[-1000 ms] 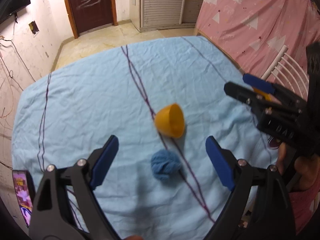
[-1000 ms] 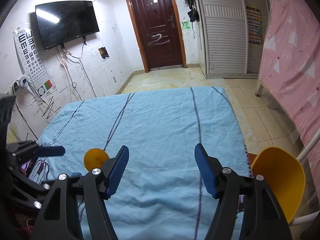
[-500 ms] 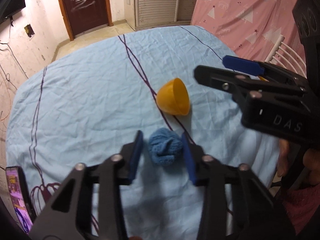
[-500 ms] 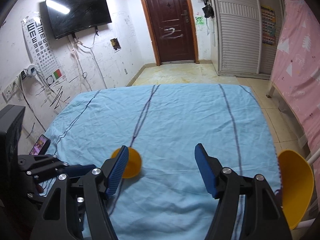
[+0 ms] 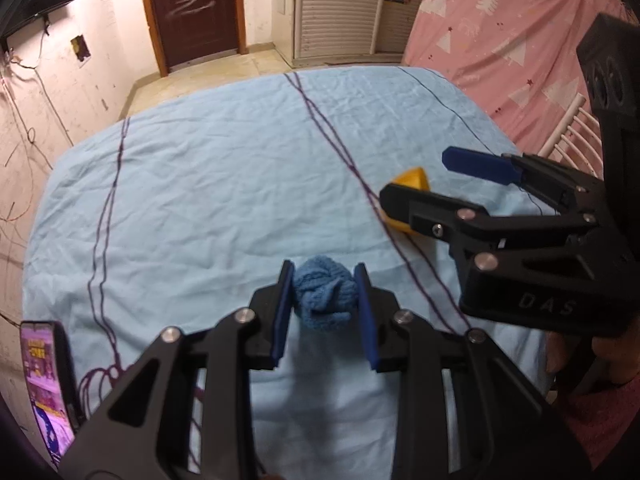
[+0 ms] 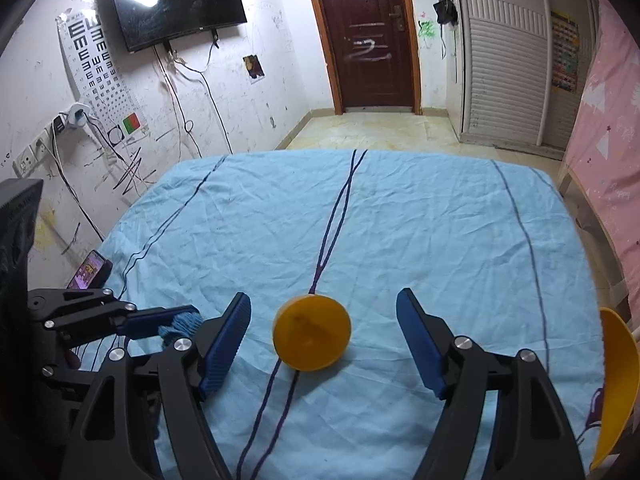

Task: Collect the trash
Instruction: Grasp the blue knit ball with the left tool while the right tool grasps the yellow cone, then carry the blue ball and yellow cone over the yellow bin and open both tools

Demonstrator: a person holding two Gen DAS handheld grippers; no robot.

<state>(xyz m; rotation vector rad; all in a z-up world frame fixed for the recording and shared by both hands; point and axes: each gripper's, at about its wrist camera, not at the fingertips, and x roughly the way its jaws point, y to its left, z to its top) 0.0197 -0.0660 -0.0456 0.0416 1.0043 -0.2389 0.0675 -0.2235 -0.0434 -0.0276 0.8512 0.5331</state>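
A crumpled blue wad (image 5: 325, 299) lies on the light blue sheet (image 5: 224, 184). My left gripper (image 5: 323, 312) is shut on it, one pad on each side. The wad also shows in the right wrist view (image 6: 180, 326). A yellow cup (image 6: 312, 333) lies on its side on the sheet, base toward the right wrist camera. My right gripper (image 6: 324, 336) is open with the cup between its fingers, not touching. In the left wrist view the cup (image 5: 412, 184) is mostly hidden behind the right gripper (image 5: 440, 178).
A lit phone (image 5: 46, 380) lies at the sheet's left edge. A yellow chair (image 6: 616, 384) stands at the right edge. A pink curtain (image 5: 500, 44) hangs to the right. A door (image 6: 370, 32) and TV (image 6: 176, 0) are on the far walls.
My left gripper closed around the blue wad. My right gripper moved left over the yellow cup, which now sits between its open fingers.
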